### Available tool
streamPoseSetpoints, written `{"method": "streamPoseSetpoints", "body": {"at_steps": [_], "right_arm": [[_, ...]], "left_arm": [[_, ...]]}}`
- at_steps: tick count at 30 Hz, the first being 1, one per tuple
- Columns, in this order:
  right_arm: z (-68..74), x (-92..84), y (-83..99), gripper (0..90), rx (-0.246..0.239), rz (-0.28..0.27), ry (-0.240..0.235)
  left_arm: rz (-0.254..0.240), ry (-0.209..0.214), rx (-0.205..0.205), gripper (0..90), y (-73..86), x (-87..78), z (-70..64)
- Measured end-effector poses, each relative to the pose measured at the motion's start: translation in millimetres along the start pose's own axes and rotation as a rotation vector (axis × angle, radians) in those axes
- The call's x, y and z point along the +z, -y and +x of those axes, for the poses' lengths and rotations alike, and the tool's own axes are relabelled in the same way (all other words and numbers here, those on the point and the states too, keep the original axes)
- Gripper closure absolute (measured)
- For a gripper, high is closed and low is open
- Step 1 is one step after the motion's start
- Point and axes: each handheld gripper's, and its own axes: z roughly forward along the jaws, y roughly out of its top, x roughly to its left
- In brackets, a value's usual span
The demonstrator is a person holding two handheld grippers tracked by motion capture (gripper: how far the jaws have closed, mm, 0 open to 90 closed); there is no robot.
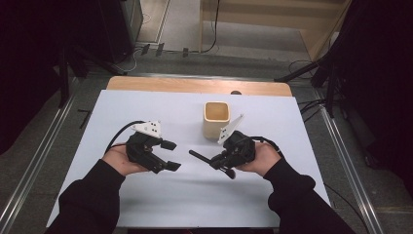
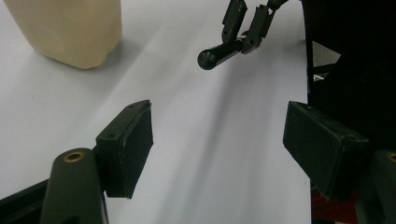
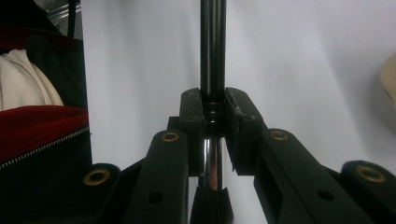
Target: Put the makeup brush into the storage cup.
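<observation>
Right tool (image 1: 217, 161) clamps a brush (image 1: 207, 160) near the cup (image 1: 216, 119); left tool (image 1: 170, 155) gapes empty

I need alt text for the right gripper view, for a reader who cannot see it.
The right gripper has its two black jaws shut on a makeup brush, whose dark handle points straight away over the white table. The chrome ferrule and dark bristles sit below the jaws.

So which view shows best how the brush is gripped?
The right gripper view: the right hand-held gripper is shut on the brush, pads on its handle just above the metal ferrule. The high view shows the brush small and dark, and the left gripper view shows its handle end farther off.
</observation>
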Motion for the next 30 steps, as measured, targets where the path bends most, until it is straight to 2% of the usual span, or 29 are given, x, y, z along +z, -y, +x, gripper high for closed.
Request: {"method": "streamPoseSetpoints", "body": {"at_steps": [4,5,6,10,11,16,21,22,25,30], "right_arm": [[1.6,-1.1,-0.5,78.9,0.003,0.011,-0.005],[0.9,-0.3,-1.1,78.9,-0.017,0.012,0.002],[0.9,-0.3,-1.1,78.9,-0.017,0.012,0.002],[2.2,0.9,-3.1,78.9,-0.016,0.046,-0.01],[2.1,3.0,-5.1,78.9,-0.036,0.059,-0.007],[1.9,7.4,-12.2,78.9,-0.068,0.11,0.0],[2.2,11.9,-21.9,78.9,-0.089,0.145,-0.01],[3.0,12.4,-23.4,78.9,-0.09,0.155,-0.008],[3.5,15.0,-28.4,78.9,-0.13,0.175,0.01],[3.8,15.6,-35.1,78.9,-0.151,0.202,0.012]], "left_arm": [[0.002,0.001,0.002,24.9,-1.2,0.5,-1.4],[0.001,0.004,0.004,24.9,-1.9,0.3,-2.5],[0.001,0.004,0.004,24.9,-1.9,0.3,-2.5],[0.018,0.012,0.008,24.9,-4.0,3.4,-2.6],[0.027,0.019,0.014,24.9,-5.3,5.6,-2.2],[0.043,0.03,0.01,25.1,-9.1,12.2,0.4],[0.075,0.047,-0.009,25.7,-13.7,20.0,2.0],[0.078,0.046,-0.012,25.7,-14.6,21.5,2.0],[0.099,0.05,-0.018,25.7,-16.0,25.6,4.1],[0.133,0.055,-0.04,27.4,-16.2,33.3,7.4]]}}
